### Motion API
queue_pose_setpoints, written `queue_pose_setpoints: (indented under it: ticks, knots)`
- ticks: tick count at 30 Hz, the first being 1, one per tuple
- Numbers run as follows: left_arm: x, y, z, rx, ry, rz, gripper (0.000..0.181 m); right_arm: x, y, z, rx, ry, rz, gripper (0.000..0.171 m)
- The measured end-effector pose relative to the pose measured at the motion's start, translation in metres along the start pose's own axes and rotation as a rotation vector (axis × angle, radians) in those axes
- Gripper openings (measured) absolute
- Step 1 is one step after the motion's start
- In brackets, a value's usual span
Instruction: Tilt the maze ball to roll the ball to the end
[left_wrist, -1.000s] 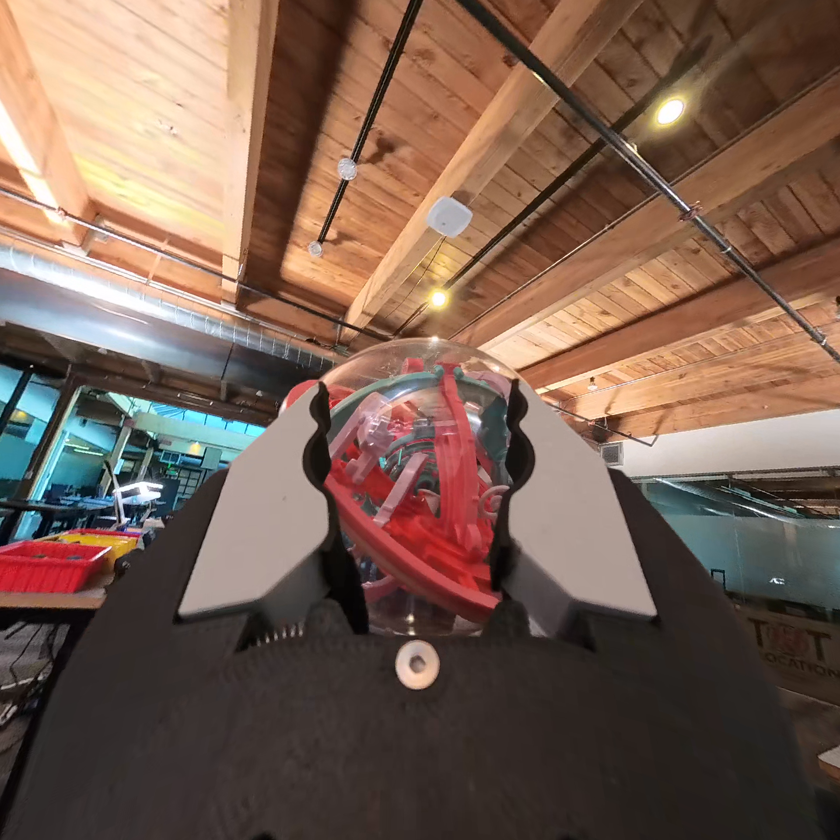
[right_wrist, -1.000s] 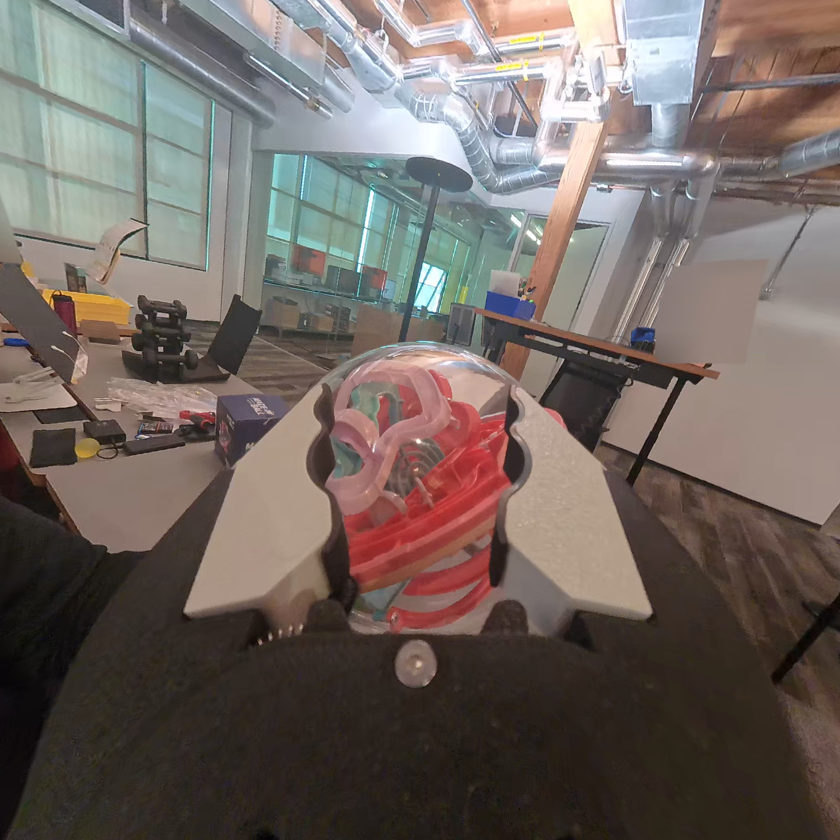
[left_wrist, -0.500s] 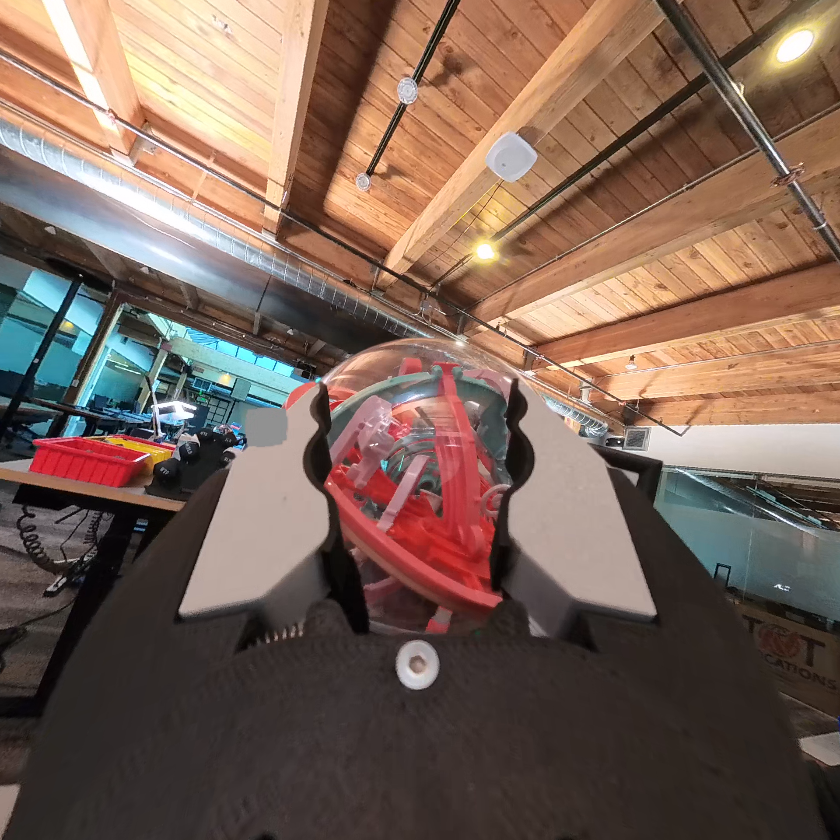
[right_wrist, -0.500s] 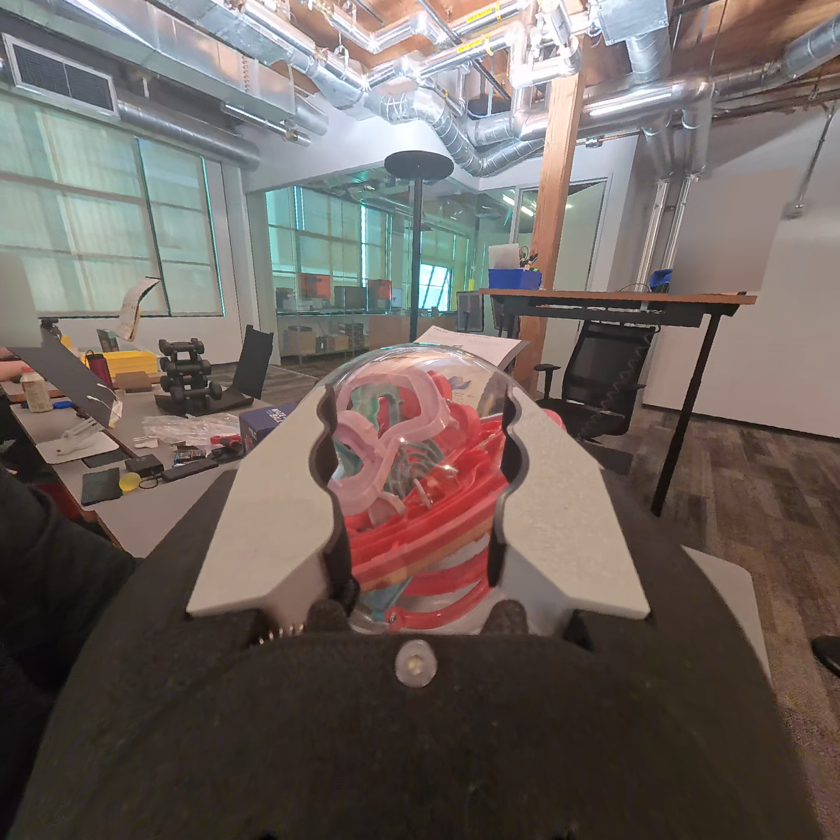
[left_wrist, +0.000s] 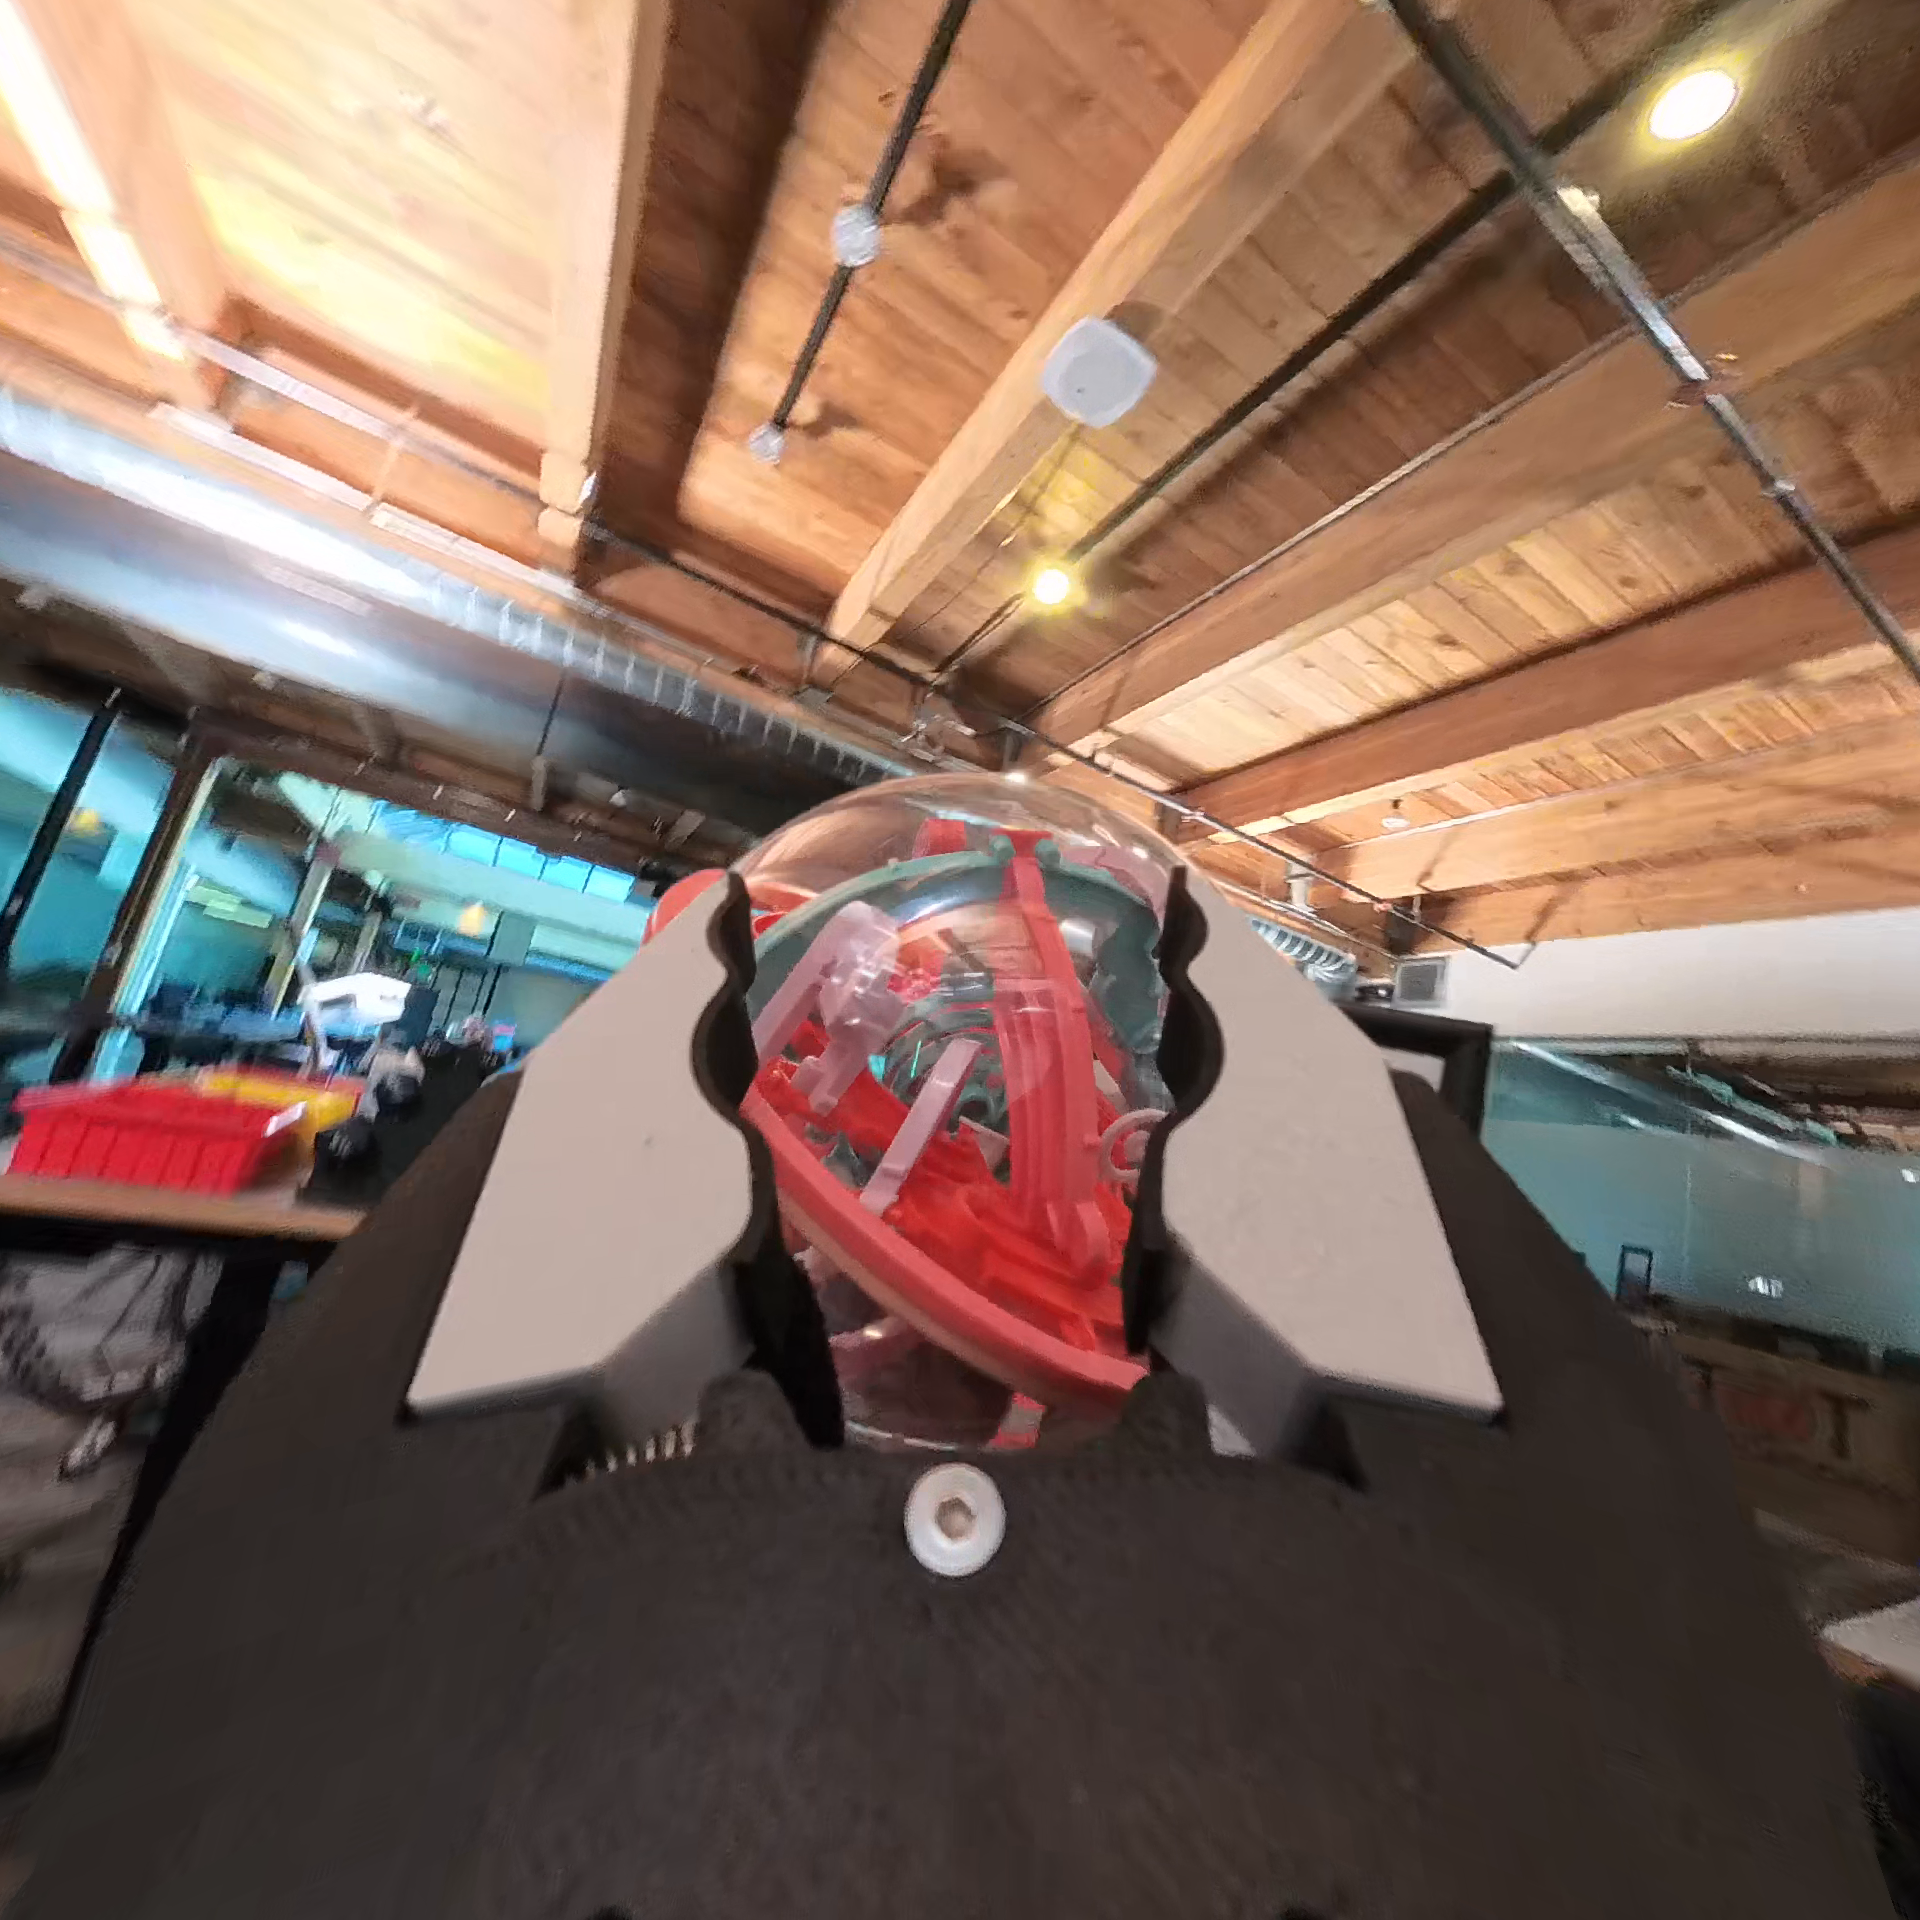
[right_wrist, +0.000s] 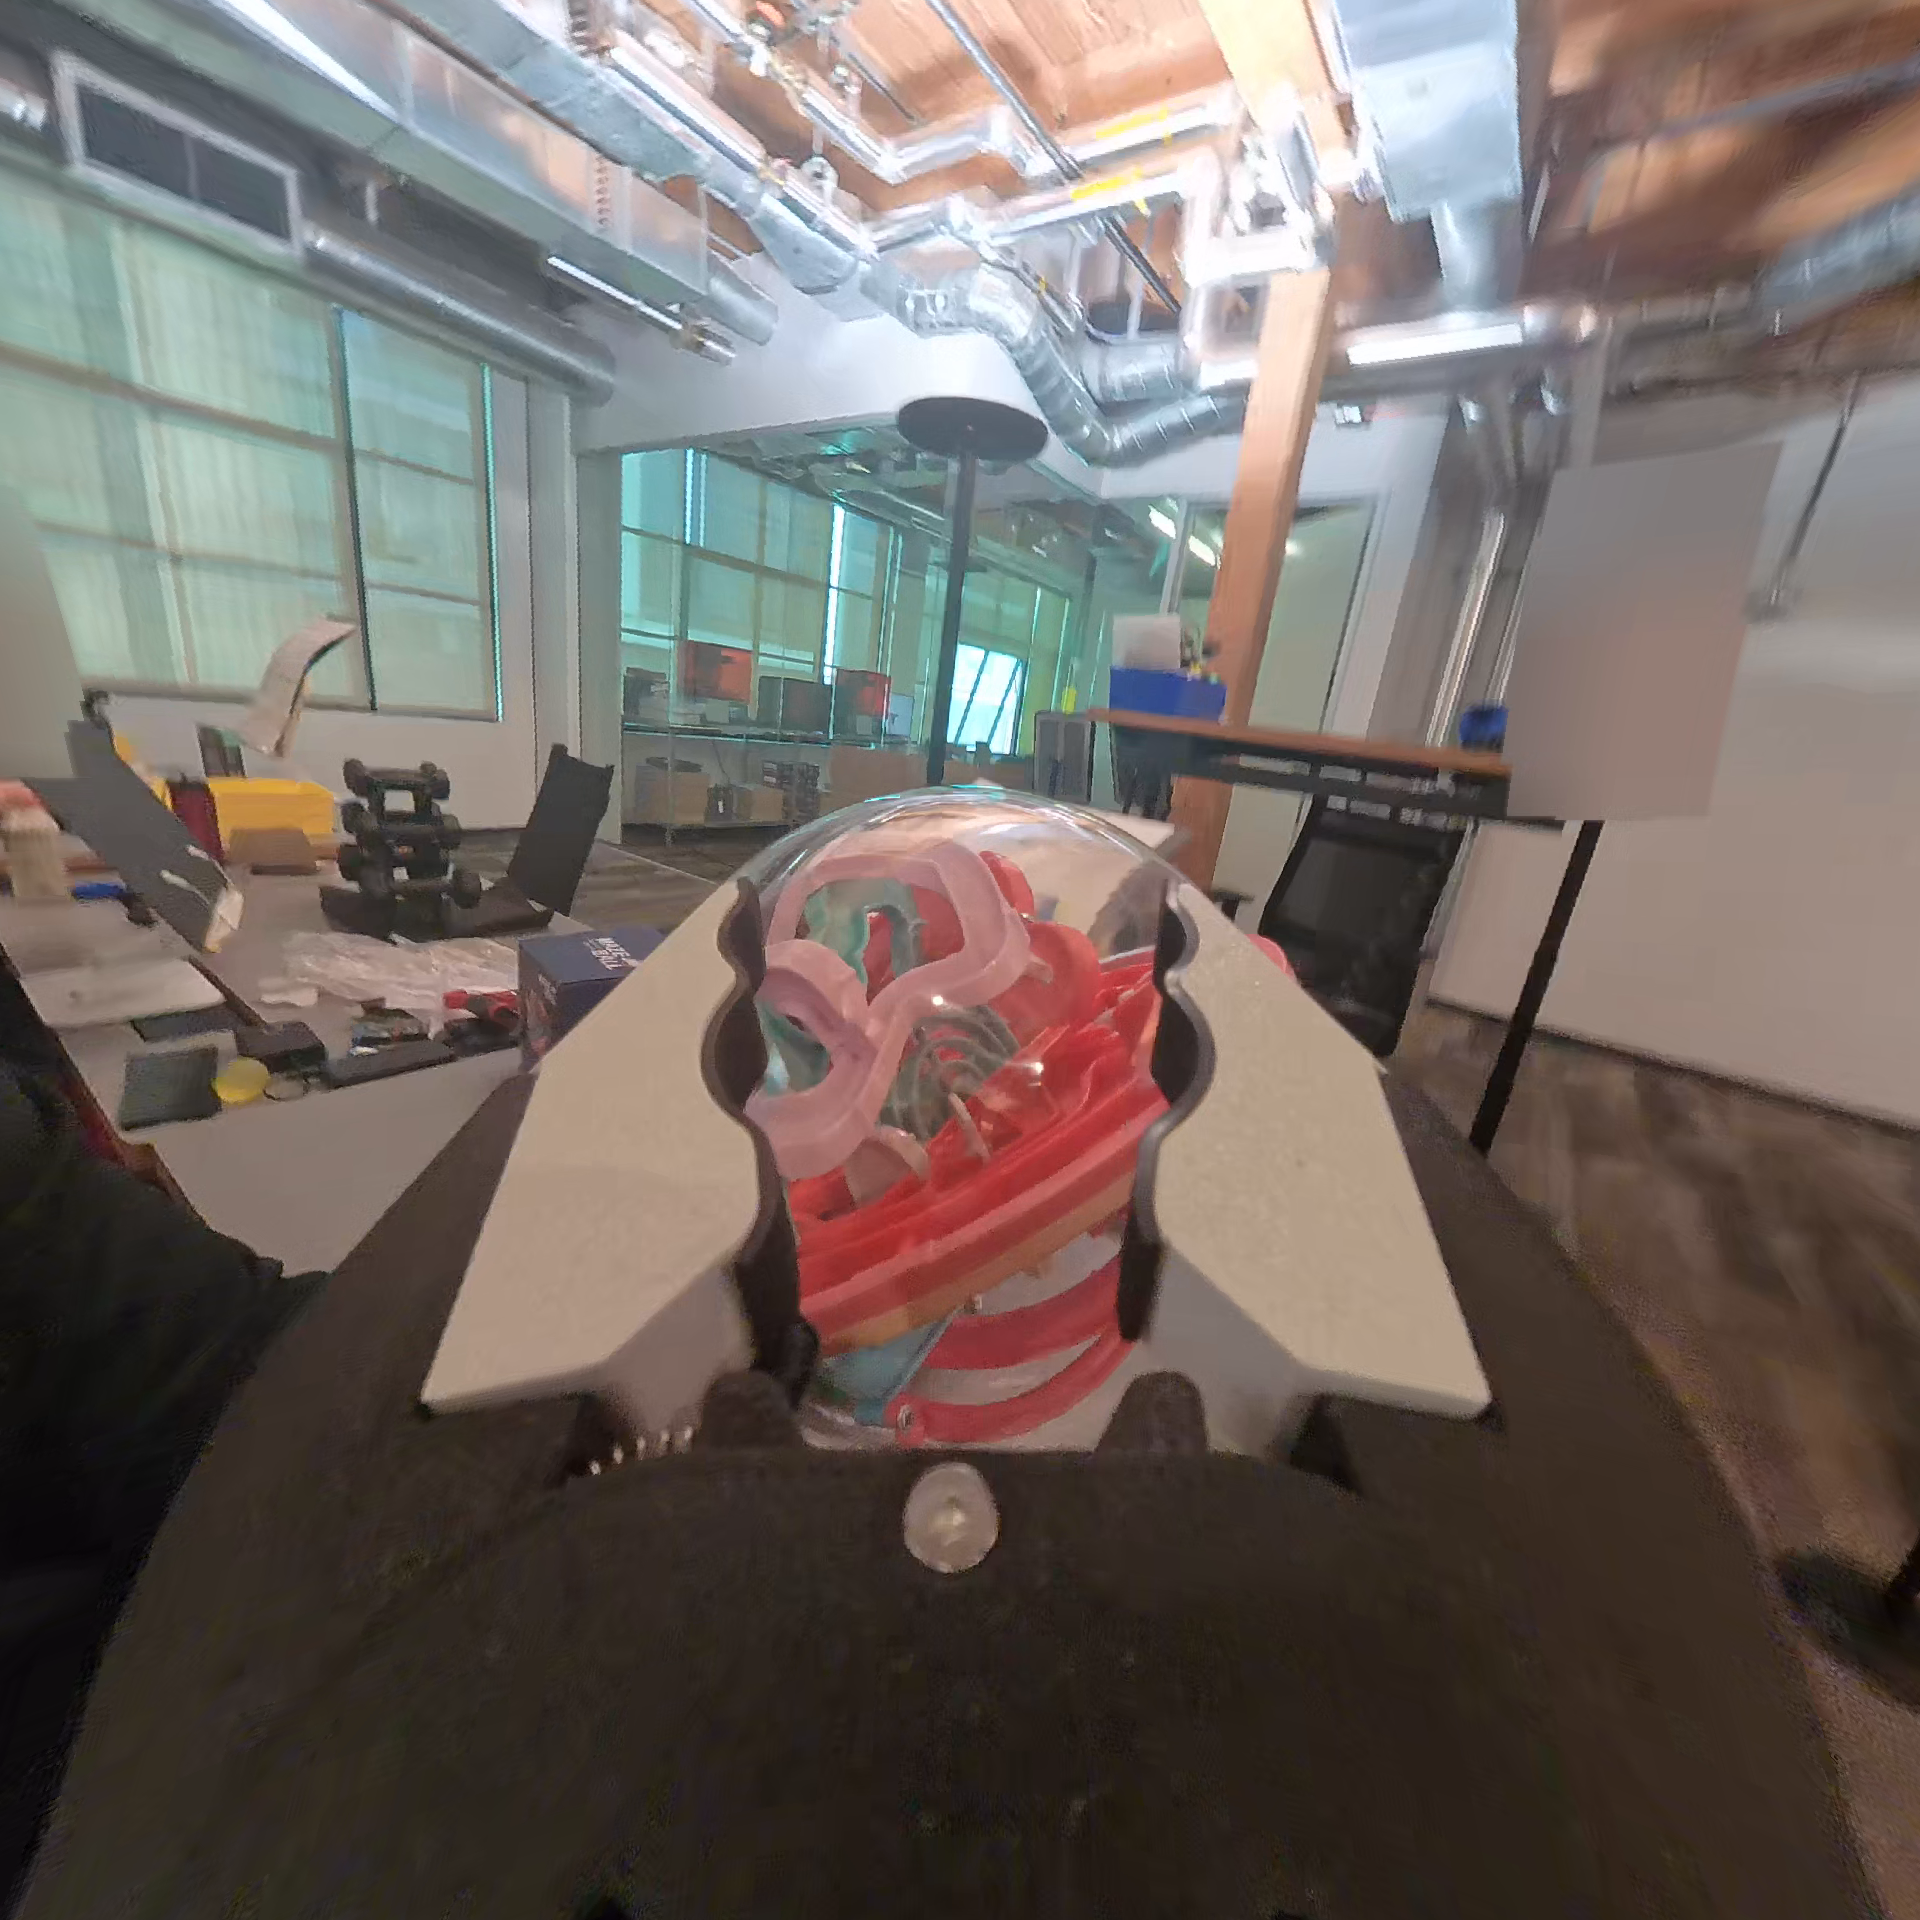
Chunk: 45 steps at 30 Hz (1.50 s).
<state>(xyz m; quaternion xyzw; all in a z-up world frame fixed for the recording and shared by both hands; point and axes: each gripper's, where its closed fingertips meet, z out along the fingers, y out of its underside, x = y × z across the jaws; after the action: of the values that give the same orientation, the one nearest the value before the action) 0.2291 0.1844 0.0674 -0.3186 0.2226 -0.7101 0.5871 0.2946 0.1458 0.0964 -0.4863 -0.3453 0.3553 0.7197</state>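
Observation:
The maze ball (left_wrist: 956, 1122) is a clear sphere with red, pink and teal tracks inside. It is held in the air between both grippers. My left gripper (left_wrist: 951, 894) is shut on it, grey fingers (left_wrist: 623, 1143) pressed on its two sides, and points up toward the wooden ceiling. My right gripper (right_wrist: 951, 904) is shut on the same maze ball (right_wrist: 956, 1091) from the other side and points roughly level across the room. I cannot make out the small ball inside the tracks.
A red bin (left_wrist: 145, 1132) sits on a table at the left of the left wrist view. The right wrist view shows a cluttered grey table (right_wrist: 312, 1164) with a blue box (right_wrist: 582, 966) and a dumbbell rack (right_wrist: 400, 862), a wooden desk (right_wrist: 1299, 748) and a black chair (right_wrist: 1361, 935).
Both grippers have kept their hold while the ball is tilted. The left view dipped toward the room, then swung back up. The right view levelled, then rolled; both are now motion-blurred.

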Motion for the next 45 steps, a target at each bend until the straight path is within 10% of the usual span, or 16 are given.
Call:
queue_pose_setpoints:
  ticks: [8, 14, 24, 45]
  knots:
    - [0.182, -0.106, 0.090, -0.066, 0.322, 0.462, 0.074, -0.121, -0.176, -0.004, 0.233, -0.135, -0.421, 0.076]
    - [0.302, -0.122, 0.111, -0.174, 0.399, 0.710, 0.074, -0.201, -0.231, -0.032, 0.398, -0.203, -0.540, 0.079]
    - [0.141, -0.065, 0.081, -0.186, 0.109, 0.372, 0.076, -0.075, -0.122, -0.025, 0.342, -0.068, -0.130, 0.081]
    - [0.340, -0.139, 0.095, 0.070, 0.589, 0.693, 0.075, -0.258, -0.256, -0.024, 0.272, -0.197, -0.796, 0.079]
